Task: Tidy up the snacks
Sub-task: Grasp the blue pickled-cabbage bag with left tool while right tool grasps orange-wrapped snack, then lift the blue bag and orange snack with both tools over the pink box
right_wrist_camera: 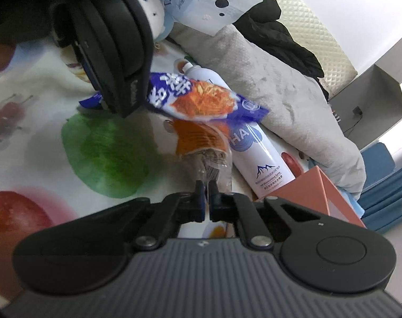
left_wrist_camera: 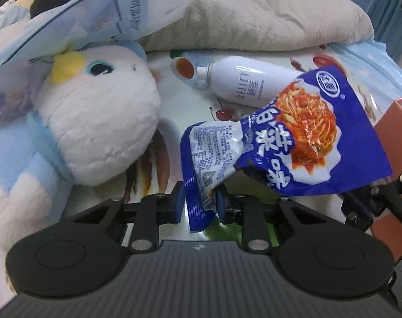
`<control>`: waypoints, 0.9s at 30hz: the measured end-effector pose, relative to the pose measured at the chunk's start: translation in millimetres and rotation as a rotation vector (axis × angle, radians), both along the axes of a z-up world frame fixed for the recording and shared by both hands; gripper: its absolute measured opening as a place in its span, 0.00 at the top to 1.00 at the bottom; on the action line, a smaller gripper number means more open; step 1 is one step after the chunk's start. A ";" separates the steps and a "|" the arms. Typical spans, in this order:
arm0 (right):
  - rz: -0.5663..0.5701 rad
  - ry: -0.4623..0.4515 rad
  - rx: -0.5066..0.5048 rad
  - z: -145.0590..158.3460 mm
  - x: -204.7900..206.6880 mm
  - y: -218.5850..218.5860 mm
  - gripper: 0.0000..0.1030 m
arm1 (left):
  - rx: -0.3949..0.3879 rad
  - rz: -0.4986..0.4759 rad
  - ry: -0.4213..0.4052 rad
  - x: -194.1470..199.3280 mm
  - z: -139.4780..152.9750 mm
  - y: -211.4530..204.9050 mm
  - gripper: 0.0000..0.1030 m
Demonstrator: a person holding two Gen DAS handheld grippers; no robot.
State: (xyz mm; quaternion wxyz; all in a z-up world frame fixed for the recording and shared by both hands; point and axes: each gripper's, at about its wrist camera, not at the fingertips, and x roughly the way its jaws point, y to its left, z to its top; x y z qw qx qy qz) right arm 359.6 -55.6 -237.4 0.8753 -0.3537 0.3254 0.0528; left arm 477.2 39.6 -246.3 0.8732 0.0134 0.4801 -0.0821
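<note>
The left hand-held gripper [left_wrist_camera: 199, 202] pinches the crumpled end of a blue and white snack packet [left_wrist_camera: 285, 137] between its blue pads. The packet is glossy foil film, creased and twisted near the grip, with a printed picture of shredded orange-red food and a panel of small text on its back. It hangs lifted off the bedsheet [left_wrist_camera: 179, 98], its wider end reaching toward the right side of the left wrist view.

The right hand-held gripper [right_wrist_camera: 206, 198] has its two narrow pads pressed almost together on the clear, crinkled end of a second packet [right_wrist_camera: 201, 137], which has an orange printed body and a transparent sealed strip. This packet lies below the blue one in the right wrist view, just beside a spray bottle [right_wrist_camera: 256, 159].

The bottle is a smooth white cylinder lying on its side, with a rounded cap, a pale blue circle and a small mountain mark on it. The sheet is soft cloth printed with large watercolour fruit: cherries, a green shape, a red round one. To the left lies a plush toy [left_wrist_camera: 103, 114], fluffy and white, with a yellow tuft and a light blue body. Behind the bottle sits a folded beige blanket [left_wrist_camera: 267, 18] with a short nap. An orange cardboard box [right_wrist_camera: 315, 190], sharp-cornered and open, stands near the bottle's base.
</note>
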 end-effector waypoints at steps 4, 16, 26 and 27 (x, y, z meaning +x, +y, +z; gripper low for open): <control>0.004 0.006 0.024 8.2 -10.1 -0.1 0.96 | -0.033 0.038 -0.002 -15.9 8.3 4.8 0.77; 0.046 0.049 0.055 28.4 -75.0 1.1 0.96 | -0.094 0.127 0.007 -93.3 28.9 16.0 0.81; 0.064 0.060 0.096 44.1 -134.4 -9.7 0.96 | -0.137 0.167 0.022 -177.6 41.1 15.2 0.82; 0.065 0.064 0.102 45.6 -139.4 -10.6 0.96 | -0.141 0.172 0.023 -185.5 41.9 14.5 0.82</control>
